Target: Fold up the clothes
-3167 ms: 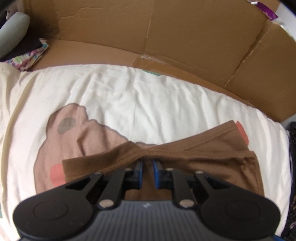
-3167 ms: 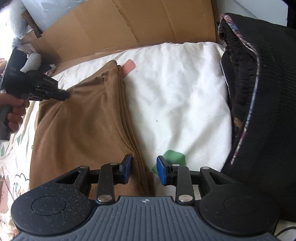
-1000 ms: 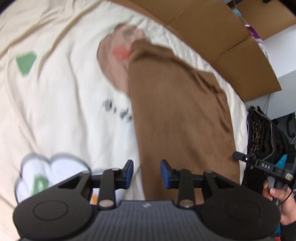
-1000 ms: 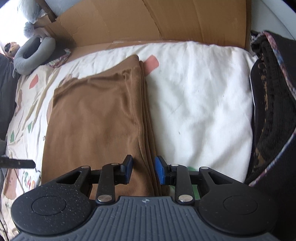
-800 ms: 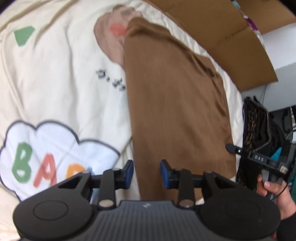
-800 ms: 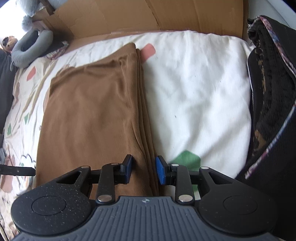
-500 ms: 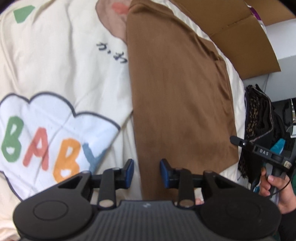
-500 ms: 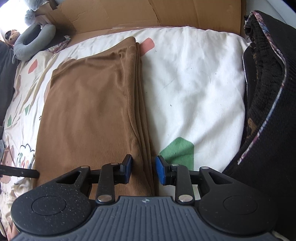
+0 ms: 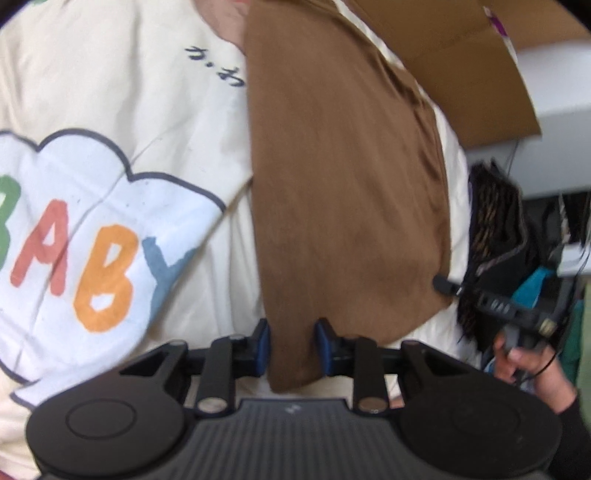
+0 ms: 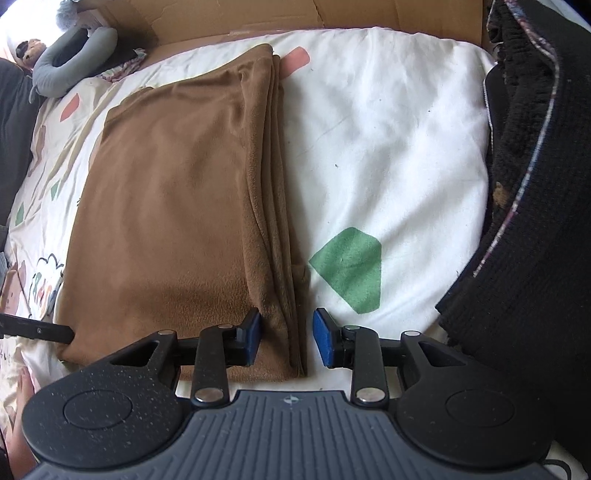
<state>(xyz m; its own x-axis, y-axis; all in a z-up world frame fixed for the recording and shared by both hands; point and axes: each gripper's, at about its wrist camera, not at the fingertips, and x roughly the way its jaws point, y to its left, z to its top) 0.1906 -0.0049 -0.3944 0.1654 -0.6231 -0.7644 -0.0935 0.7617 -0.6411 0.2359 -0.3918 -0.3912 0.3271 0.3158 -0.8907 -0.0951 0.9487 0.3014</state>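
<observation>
— Garment position? Brown garment (image 10: 177, 206) lies folded into a long strip on the cream printed bedsheet (image 10: 388, 122), layered edges stacked along its right side in your right wrist view.

— And your right gripper (image 10: 287, 341)?

— Jaws parted, having just opened a little; they straddle the stacked edge at the strip's near end. Left pad sits against the cloth, right pad stands clear of it, so no grip.

— Left gripper (image 9: 291, 349)?

— Its jaws have just been closing. The garment's near left corner (image 9: 291, 354) runs between them, pads just beside the cloth; a firm pinch doesn't show. That view is blurred.

— Surroundings?

— Black knit pile (image 10: 546, 206) right of the sheet, cardboard (image 10: 236, 14) behind, grey neck pillow (image 10: 70, 66) at the far left corner.
</observation>
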